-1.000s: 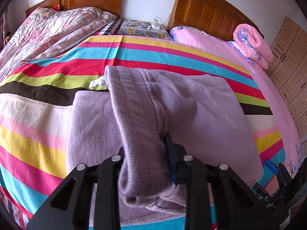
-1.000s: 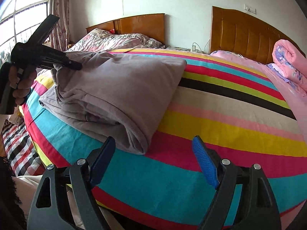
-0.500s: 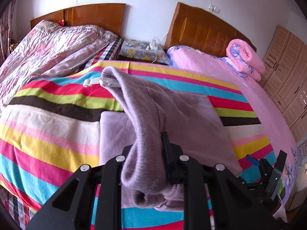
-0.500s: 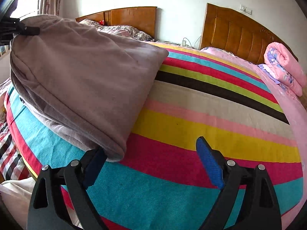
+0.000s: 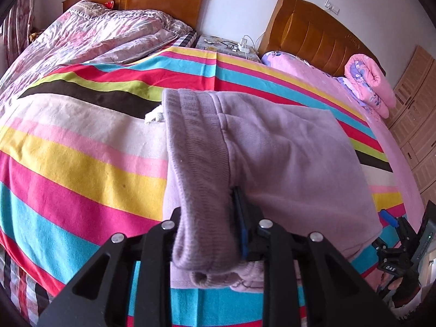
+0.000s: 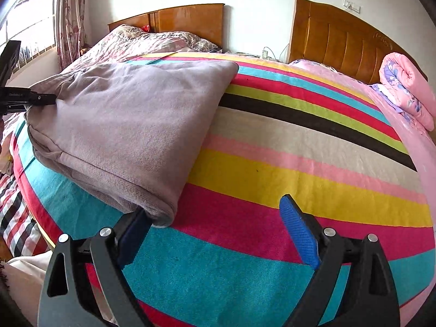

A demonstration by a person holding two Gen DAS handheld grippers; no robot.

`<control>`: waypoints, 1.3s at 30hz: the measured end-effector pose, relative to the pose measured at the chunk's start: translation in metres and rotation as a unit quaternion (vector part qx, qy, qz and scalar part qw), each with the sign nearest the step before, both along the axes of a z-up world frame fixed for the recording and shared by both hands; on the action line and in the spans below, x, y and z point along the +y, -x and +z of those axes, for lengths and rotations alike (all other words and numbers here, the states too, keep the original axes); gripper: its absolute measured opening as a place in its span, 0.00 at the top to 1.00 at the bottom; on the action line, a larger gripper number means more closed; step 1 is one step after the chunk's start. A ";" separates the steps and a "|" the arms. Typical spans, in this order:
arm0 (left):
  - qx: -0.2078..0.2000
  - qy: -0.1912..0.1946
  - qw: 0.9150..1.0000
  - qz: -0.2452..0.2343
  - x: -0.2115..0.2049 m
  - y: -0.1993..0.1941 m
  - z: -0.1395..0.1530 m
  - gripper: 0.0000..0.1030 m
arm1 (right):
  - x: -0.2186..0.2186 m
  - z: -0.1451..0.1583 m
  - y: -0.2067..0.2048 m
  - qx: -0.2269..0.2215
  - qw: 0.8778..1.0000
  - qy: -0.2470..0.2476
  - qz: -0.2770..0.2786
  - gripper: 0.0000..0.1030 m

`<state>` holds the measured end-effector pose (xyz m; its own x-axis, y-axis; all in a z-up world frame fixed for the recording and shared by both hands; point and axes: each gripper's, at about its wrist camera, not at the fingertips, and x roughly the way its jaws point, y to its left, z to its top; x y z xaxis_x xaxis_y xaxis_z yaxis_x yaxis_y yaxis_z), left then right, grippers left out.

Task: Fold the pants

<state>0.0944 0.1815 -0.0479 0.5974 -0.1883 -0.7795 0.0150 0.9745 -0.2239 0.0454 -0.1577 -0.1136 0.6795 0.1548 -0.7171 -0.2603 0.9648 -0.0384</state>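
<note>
The lilac pants (image 5: 286,163) lie folded on the striped bedspread (image 5: 81,163). My left gripper (image 5: 215,231) is shut on their ribbed waistband and holds that end up off the bed. In the right wrist view the pants (image 6: 130,125) form a thick folded bundle at the left, with the left gripper (image 6: 32,98) clamped on the far corner. My right gripper (image 6: 215,226) is open and empty, low over the bedspread (image 6: 272,179); its left finger touches the near corner of the bundle. It also shows at the right edge of the left wrist view (image 5: 392,226).
A rolled pink quilt (image 6: 406,90) lies at the far right by a wooden headboard (image 6: 340,35). A second bed with a floral quilt (image 5: 90,38) stands to the left. A bedside table (image 5: 226,45) with cables sits between. Wardrobes (image 5: 417,125) line the right wall.
The left gripper has lowered the waistband end back towards the bed, so the bundle lies flatter. The right gripper stayed open and has come up against the bundle's near corner.
</note>
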 end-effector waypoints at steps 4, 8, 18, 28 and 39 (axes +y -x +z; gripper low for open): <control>-0.014 -0.047 0.999 0.023 0.001 0.006 0.013 0.42 | 0.003 0.019 0.021 -0.002 0.999 -0.006 0.053 0.15; -0.062 -0.092 0.993 0.050 -0.001 0.021 0.048 0.31 | 0.005 0.052 0.039 -0.035 0.993 -0.053 0.100 0.15; -0.052 -0.120 0.988 -0.082 -0.089 0.006 0.028 0.29 | 0.059 0.055 -0.032 -0.024 0.991 -0.041 0.129 0.15; -0.031 -0.146 0.984 -0.097 -0.083 0.013 -0.014 0.29 | 0.072 0.026 -0.029 0.016 0.988 -0.023 0.150 0.14; -0.040 -0.148 0.983 -0.099 -0.079 0.014 -0.019 0.28 | 0.071 0.054 -0.050 0.001 0.987 -0.017 0.158 0.15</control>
<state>0.0803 0.1024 -0.0667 0.6340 -0.0800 -0.7692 0.2176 0.9729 0.0782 0.0955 -0.0870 -0.0601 0.5922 0.3828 -0.7091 -0.5478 0.8366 -0.0059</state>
